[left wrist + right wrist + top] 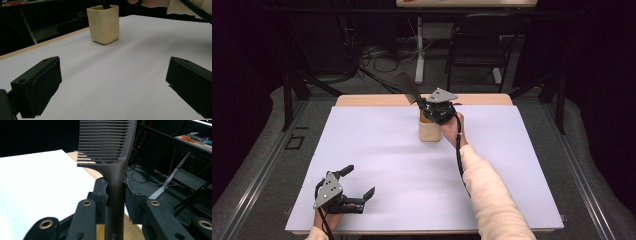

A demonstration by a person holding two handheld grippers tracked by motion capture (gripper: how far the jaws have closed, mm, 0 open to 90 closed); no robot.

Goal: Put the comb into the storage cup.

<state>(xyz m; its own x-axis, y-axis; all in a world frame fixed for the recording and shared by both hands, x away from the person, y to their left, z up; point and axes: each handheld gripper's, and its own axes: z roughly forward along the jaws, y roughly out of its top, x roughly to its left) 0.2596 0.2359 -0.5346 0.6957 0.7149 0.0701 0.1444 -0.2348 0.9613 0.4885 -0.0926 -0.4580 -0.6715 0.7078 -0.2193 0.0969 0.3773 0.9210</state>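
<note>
A dark brown comb (110,150) stands between the jaws of my right gripper (116,195), which is shut on its handle. In the high view the right gripper (432,107) hovers over a cream square cup (430,129) at the back middle of the table, and the comb (408,86) slants up and left from it, its lower end going into the cup. The left gripper view has the cup (103,23) farther off, with a dark handle poking out of its top. My left gripper (360,182) rests open near the front left of the table, with nothing between its jaws.
A white sheet (377,160) covers the wooden table (362,100). Behind the table stand a black chair (477,47), a white table leg (419,50) and loose cables (377,52) on the floor. Dark frame rails run along both sides.
</note>
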